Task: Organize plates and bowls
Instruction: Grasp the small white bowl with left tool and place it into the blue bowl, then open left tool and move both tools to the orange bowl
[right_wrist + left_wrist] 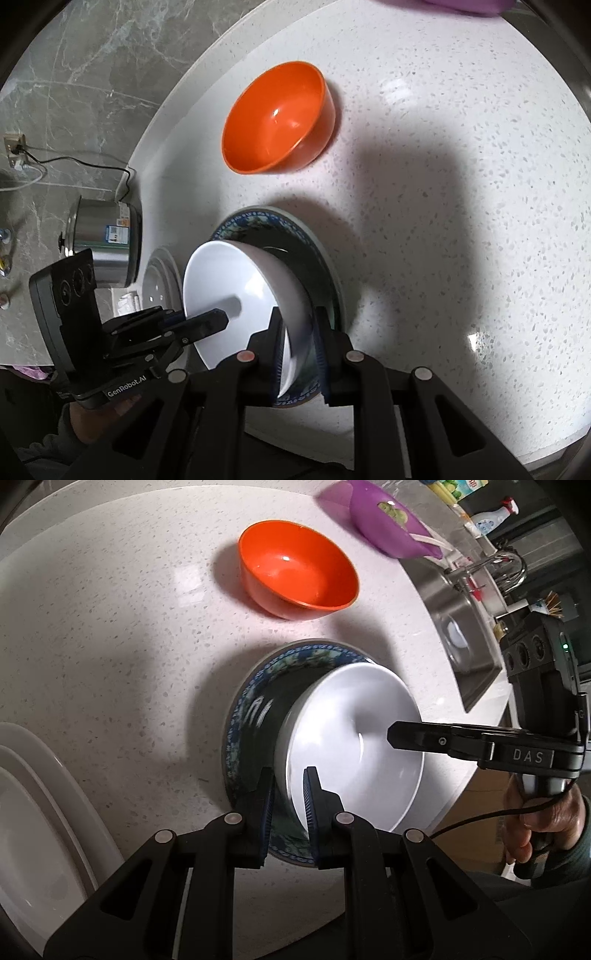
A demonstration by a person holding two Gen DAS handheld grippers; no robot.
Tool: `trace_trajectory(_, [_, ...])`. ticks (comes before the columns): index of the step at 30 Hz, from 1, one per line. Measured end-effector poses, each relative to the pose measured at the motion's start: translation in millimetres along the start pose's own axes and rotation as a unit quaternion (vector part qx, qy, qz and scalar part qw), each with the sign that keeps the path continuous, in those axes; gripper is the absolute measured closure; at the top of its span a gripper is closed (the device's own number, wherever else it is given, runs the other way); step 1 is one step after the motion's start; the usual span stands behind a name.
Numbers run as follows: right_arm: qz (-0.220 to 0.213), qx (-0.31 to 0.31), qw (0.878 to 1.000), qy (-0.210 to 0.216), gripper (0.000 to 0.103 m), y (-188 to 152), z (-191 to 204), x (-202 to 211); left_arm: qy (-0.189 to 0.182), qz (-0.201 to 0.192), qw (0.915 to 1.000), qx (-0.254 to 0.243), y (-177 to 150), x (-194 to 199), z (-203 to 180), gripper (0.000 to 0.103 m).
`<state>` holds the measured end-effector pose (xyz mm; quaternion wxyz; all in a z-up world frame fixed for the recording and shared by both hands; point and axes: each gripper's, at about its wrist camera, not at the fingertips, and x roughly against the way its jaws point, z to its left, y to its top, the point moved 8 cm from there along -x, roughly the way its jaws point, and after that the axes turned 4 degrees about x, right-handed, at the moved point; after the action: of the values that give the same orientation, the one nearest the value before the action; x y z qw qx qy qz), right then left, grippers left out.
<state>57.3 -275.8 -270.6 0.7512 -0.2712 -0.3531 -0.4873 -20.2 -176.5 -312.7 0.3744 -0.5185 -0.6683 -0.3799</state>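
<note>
A white bowl (351, 746) (236, 288) is held over a dark plate with a blue patterned rim (255, 701) (314, 251) on the white speckled counter. My left gripper (290, 801) is shut on the bowl's near rim, one finger inside and one outside. My right gripper (299, 339) is shut on the opposite rim the same way; in the left wrist view one of its fingers (417, 736) reaches into the bowl. An orange bowl (295, 568) (277, 118) stands empty farther back on the counter.
White rectangular dishes (37, 812) lie at the left. A purple bowl (388, 520) sits near the sink (461, 635) with a faucet. A steel pot (107, 247) and a round lid (159, 280) stand left of the counter edge.
</note>
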Motion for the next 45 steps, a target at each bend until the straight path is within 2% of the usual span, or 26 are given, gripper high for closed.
trace_trajectory(13, [-0.005,0.056,0.996,-0.063,0.088,8.4,1.8,-4.4,0.006,-0.013,0.9999,0.005,14.9,-8.3,-3.0,0.087])
trace_trajectory(14, [-0.006,0.058,0.996,-0.066,0.088,8.6,2.3,-4.8,0.006,-0.015,0.9998,0.006,15.3,-7.0,-2.6,0.085])
trace_trajectory(15, [-0.006,0.059,0.996,-0.067,0.088,8.5,2.0,-4.9,0.004,-0.019,0.9998,0.007,15.7,-4.6,-2.3,0.082])
trace_trajectory(16, [-0.006,0.059,0.996,-0.068,0.088,8.7,2.7,-5.3,0.001,-0.024,0.9997,0.007,16.4,-1.9,-2.5,0.073])
trace_trajectory(21, [-0.008,0.055,0.996,-0.069,0.089,7.4,4.2,-6.6,-0.015,-0.042,0.999,0.005,19.6,11.5,-8.3,0.046])
trace_trajectory(23, [-0.01,0.051,0.997,-0.062,0.084,7.1,5.4,-6.0,-0.019,-0.046,0.9988,0.001,22.6,18.1,-11.9,0.023])
trace_trajectory(24, [-0.012,0.05,0.997,-0.055,0.077,7.0,5.7,-4.0,-0.021,-0.05,0.9985,0.0,24.8,22.5,-12.1,0.02])
trace_trajectory(25, [-0.017,0.049,0.998,-0.045,0.065,7.9,7.7,-0.5,-0.026,-0.053,0.9982,0.0,27.0,27.1,-11.7,0.012])
trace_trajectory(26, [-0.023,0.05,0.998,-0.034,0.057,9.2,10.6,3.9,-0.028,-0.058,0.998,0.002,29.7,32.1,-10.6,0.004])
trace_trajectory(27, [-0.031,0.053,0.998,-0.025,0.039,10.9,14.1,9.3,-0.02,-0.064,0.9977,0.004,33.6,38.0,-6.9,0.001])
trace_trajectory(28, [-0.045,0.059,0.997,-0.024,0.027,14.0,17.3,17.7,-0.011,-0.071,0.9974,0.004,37.3,42.8,-3.4,0.0])
trace_trajectory(29, [-0.06,0.064,0.996,-0.029,0.009,17.7,18.7,26.0,0.003,-0.078,0.997,0.001,42.8,47.9,1.8,0.0])
trace_trajectory(31, [-0.085,0.077,0.993,-0.029,0.002,26.9,20.0,42.2,0.035,-0.091,0.9952,-0.005,55.5,54.4,9.5,0.0])
trace_trajectory(34, [-0.106,0.069,0.992,-0.03,0.001,43.9,10.9,64.1,0.077,-0.113,0.9902,-0.027,80.9,65.6,19.8,0.0])
trace_trajectory(36, [-0.122,0.061,0.99,-0.028,0.001,56.0,3.8,77.9,0.084,-0.117,0.9891,-0.031,95.8,69.7,22.9,0.0])
trace_trajectory(39, [-0.139,0.056,0.988,-0.029,0.001,74.5,-3.8,88.7,0.081,-0.086,0.993,-0.012,122.6,60.2,33.1,0.0])
trace_trajectory(41, [-0.138,0.054,0.988,-0.041,0.002,89.1,-10.9,86.8,0.056,-0.08,0.9952,0.006,144.1,53.4,37.0,0.001])
trace_trajectory(42, [-0.136,0.051,0.989,-0.042,0.006,93.9,-13.1,83.5,0.047,-0.083,0.9955,0.005,153.9,50.6,35.0,0.001])
trace_trajectory(45, [-0.124,0.028,0.992,-0.023,0.023,112.4,-22.6,65.5,0.049,-0.071,0.9963,-0.006,173.6,34.6,31.1,0.001])
